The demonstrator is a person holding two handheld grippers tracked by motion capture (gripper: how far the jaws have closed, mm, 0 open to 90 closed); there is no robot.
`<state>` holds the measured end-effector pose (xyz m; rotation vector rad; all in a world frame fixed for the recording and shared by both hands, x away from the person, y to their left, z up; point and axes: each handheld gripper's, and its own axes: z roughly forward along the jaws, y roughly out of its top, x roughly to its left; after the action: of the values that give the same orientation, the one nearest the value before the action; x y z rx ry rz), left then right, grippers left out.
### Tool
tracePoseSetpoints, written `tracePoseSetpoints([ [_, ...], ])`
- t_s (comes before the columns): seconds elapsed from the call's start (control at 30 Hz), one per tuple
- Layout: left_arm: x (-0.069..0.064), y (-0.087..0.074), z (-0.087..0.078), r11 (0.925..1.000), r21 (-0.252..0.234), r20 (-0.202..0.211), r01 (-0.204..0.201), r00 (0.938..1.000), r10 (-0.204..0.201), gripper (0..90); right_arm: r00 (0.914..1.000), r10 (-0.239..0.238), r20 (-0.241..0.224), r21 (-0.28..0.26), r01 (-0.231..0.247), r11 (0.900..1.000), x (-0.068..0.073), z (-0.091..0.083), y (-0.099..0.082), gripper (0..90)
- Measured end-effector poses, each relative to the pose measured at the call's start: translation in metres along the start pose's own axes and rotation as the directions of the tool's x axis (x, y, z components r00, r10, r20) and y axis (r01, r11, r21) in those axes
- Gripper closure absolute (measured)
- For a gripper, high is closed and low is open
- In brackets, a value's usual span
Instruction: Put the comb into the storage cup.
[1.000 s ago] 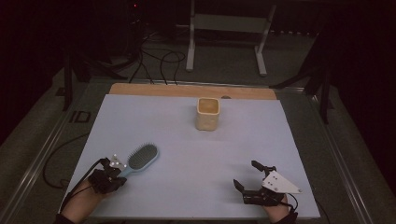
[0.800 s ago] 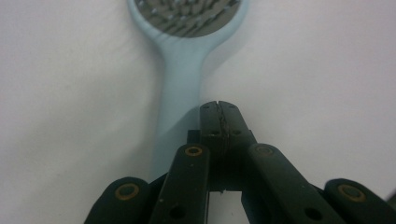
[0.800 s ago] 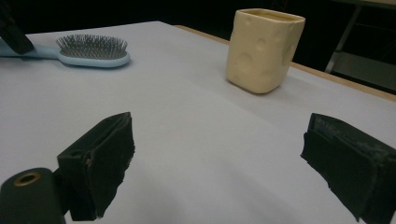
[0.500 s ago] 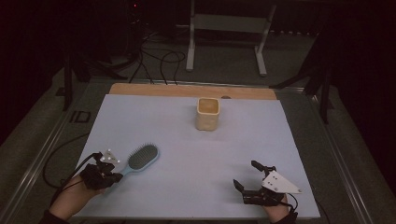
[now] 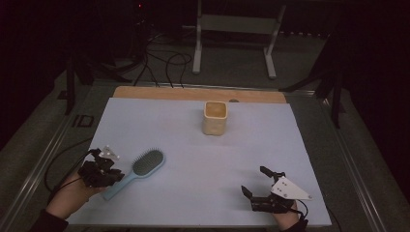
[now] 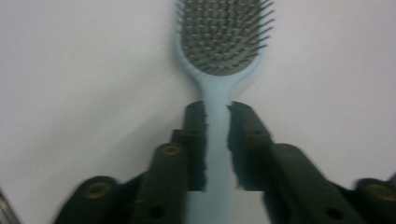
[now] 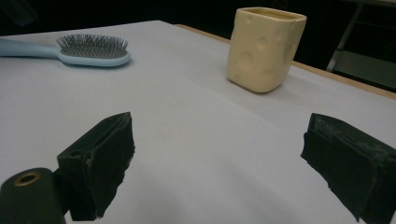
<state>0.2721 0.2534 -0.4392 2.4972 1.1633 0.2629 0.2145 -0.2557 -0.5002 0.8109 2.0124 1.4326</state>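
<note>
While the left gripper's point(image 6: 216, 144) fingers point(image 6: 194, 140) stand narrow on either side of the hairbrush's point(image 6: 219, 60) handle, having just been opening, small gaps show beside it. That hand point(image 5: 67, 195) lies low at the near left counter point(image 5: 193, 145) edge. One hairbrush lies there, bristles up; one cream cup point(image 5: 215, 117) stands far, centre. The right gripper point(image 5: 256, 186), near right, holds its fingers wide apart, nothing between. The brush handle's end is cut off.

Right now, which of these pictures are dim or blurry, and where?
High view: dark all around the table, which alone is lit. Left gripper view: soft overall, the jaws smeared low down, the brush bristles sharper. Right gripper view: the cup is fairly crisp, the near jaws slightly soft, the background black.
</note>
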Motion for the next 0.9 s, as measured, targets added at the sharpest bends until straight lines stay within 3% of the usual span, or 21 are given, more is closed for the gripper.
tracePoseSetpoints([
  [0.3, 0.001, 0.011, 0.006, 0.9994, 0.035, 0.0, -0.006, 1.0, 0.006, 46.8, 1.0, 0.002, -0.002, -0.001, -0.002, 1.0, -0.001, 0.0, 0.0, 8.8],
  [0.43, 0.001, 0.014, 0.011, 0.9988, 0.048, -0.008, 0.003, 1.0, -0.003, 30.3, 1.0, 0.0, 0.0, -0.003, 0.0, 1.0, 0.0, 0.0, 0.0, 8.8],
  [0.63, 0.001, 0.016, 0.021, 0.9965, 0.083, 0.032, 0.006, 0.9994, -0.009, 4.7, 1.0, 0.001, -0.003, -0.001, -0.001, 1.0, 0.0, 0.0, 0.0, 8.8],
  [0.7, 0.0, 0.018, 0.024, 0.9952, 0.098, 0.026, -0.007, 0.9997, 0.005, 1.1, 1.0, 0.001, -0.003, 0.0, -0.001, 1.0, -0.001, 0.001, 0.0, 8.8],
  [0.9, -0.001, 0.02, 0.035, 0.9899, 0.136, 0.06, -0.037, 0.9978, 0.029, 0.0, 1.0, 0.001, -0.003, 0.001, -0.001, 1.0, 0.0, 0.0, 0.0, 8.8],
])
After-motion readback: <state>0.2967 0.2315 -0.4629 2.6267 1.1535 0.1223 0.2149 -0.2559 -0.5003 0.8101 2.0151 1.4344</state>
